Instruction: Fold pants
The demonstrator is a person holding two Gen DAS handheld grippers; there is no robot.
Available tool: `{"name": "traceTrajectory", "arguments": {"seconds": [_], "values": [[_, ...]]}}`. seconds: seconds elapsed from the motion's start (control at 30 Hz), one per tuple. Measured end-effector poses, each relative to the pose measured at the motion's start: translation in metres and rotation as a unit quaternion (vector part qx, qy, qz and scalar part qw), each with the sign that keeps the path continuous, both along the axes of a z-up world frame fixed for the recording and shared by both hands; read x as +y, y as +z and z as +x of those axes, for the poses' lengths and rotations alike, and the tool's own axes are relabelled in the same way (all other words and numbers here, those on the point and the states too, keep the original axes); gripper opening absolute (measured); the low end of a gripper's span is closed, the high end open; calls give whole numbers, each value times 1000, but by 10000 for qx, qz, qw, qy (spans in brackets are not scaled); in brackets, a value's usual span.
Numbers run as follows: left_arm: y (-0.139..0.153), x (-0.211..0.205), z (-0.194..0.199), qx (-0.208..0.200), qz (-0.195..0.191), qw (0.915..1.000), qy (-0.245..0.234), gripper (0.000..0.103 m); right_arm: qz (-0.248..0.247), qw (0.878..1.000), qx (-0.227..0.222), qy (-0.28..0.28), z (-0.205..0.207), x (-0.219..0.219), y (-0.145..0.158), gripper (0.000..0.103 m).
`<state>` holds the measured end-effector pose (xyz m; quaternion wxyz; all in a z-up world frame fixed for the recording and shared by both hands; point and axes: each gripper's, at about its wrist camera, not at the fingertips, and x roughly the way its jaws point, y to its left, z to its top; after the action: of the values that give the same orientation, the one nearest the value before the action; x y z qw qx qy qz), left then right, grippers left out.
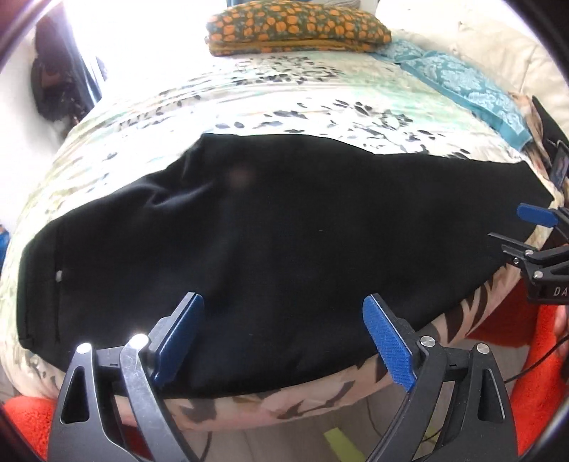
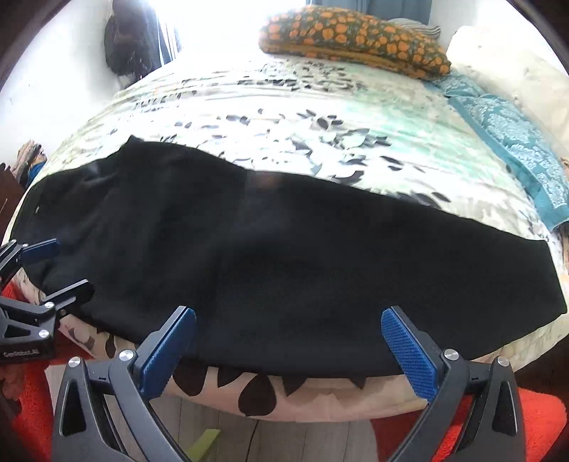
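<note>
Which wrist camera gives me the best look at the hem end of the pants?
The right wrist view: the black pants end there in a straight hem edge, fully visible on the bed. In the left wrist view that end is small, far right, beside the right gripper.

A home bedroom: floral-sheeted bed (image 1: 284, 96), patterned pillows (image 1: 298, 26).

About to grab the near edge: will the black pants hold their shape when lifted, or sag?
The black pants will probably sag: soft creases show near their left end. Likely light, being thin, flat cloth. They may drag on the patterned bedsheet rather than slide freely. Both grippers, left and right, are open.
</note>
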<state>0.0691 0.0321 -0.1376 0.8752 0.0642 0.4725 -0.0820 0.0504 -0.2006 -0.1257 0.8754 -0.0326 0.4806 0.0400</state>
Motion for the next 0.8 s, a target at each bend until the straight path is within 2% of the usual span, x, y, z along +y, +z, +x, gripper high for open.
{"name": "traceTrajectory", "arguments": {"seconds": [0.07,0.1,0.17,0.23,0.3,0.37,0.43,0.53,0.6,0.67,0.8], "values": [[-14,11,6,237,150,9994,212,92,-78,9998,91,-150,2,-7,-5,103],[-23,17,9,403,207,9985,308,92,-119,9992,296,-225,5,-10,-15,103],[-27,23,7,305,167,9989,302,94,-70,9950,953,-280,12,-14,-46,103],[-20,21,7,276,255,9987,336,93,133,9970,703,-282,8,-19,-47,103],[-8,23,2,109,73,9991,392,92,121,9964,799,-260,10,-18,-44,103],[6,26,-5,-133,-223,9989,395,92,-45,9984,440,-344,5,-18,-28,103],[14,24,-5,-310,-194,9984,421,92,-100,9996,55,-253,3,-21,-11,103],[-2,26,5,-8,-87,9984,562,92,-193,9995,-102,-238,3,-25,-7,103],[-12,31,7,238,-120,9968,757,92,63,9988,-71,-476,7,-42,-4,103],[-12,36,3,217,-220,9961,830,92,578,9934,-267,-950,6,-73,10,103],[-3,28,2,-6,-170,9971,745,92,1590,9663,-516,-1957,2,-151,17,103]]}}
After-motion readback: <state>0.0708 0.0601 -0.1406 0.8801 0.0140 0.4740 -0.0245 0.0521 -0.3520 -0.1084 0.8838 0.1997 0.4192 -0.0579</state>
